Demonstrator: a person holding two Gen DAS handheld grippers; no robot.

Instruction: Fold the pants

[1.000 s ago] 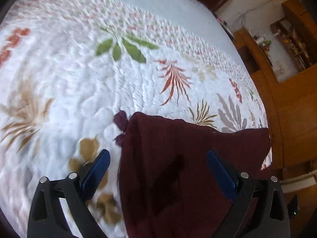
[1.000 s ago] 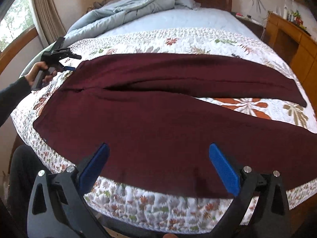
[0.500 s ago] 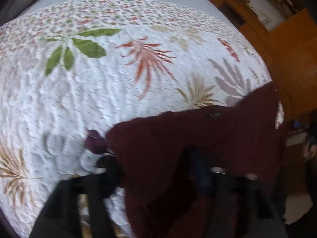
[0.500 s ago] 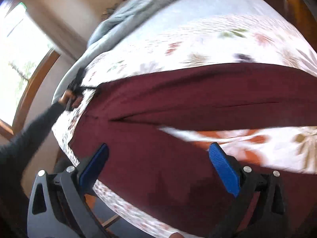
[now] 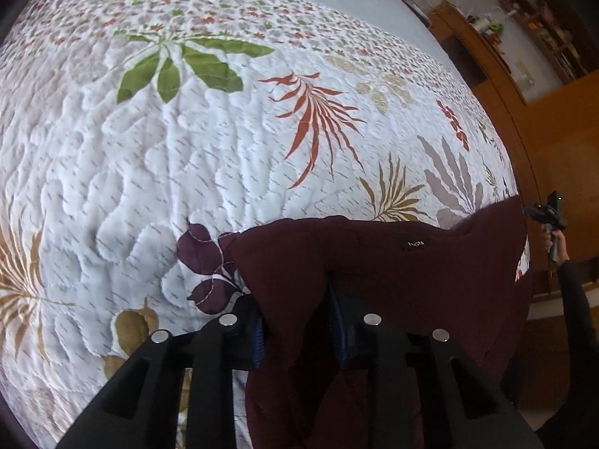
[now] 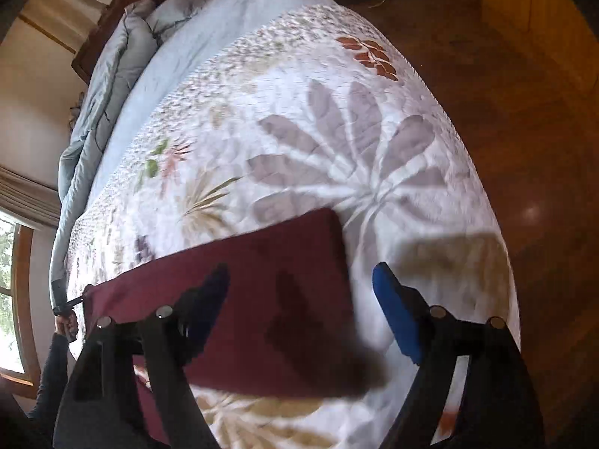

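Observation:
Dark maroon pants (image 5: 374,292) lie on a white floral quilt (image 5: 187,149). My left gripper (image 5: 299,331) is shut on the waistband corner of the pants, cloth bunched between its blue pads. In the right wrist view a pant leg (image 6: 262,299) stretches across the quilt (image 6: 337,131) and ends at a cuff. My right gripper (image 6: 299,314) is open and empty, hovering over that leg end. The other gripper and hand show far left in that view (image 6: 65,308). The right gripper also shows far right in the left wrist view (image 5: 548,217).
A grey-blue duvet (image 6: 101,93) is piled at the head of the bed by a dark headboard. A wooden floor (image 6: 524,149) lies past the bed's right edge. Wooden cabinets and shelves (image 5: 543,56) stand beyond the bed. A window (image 6: 11,280) is at the left.
My left gripper has closed on the waistband corner. My right gripper has swung from over the spread pants towards the leg end, staying open.

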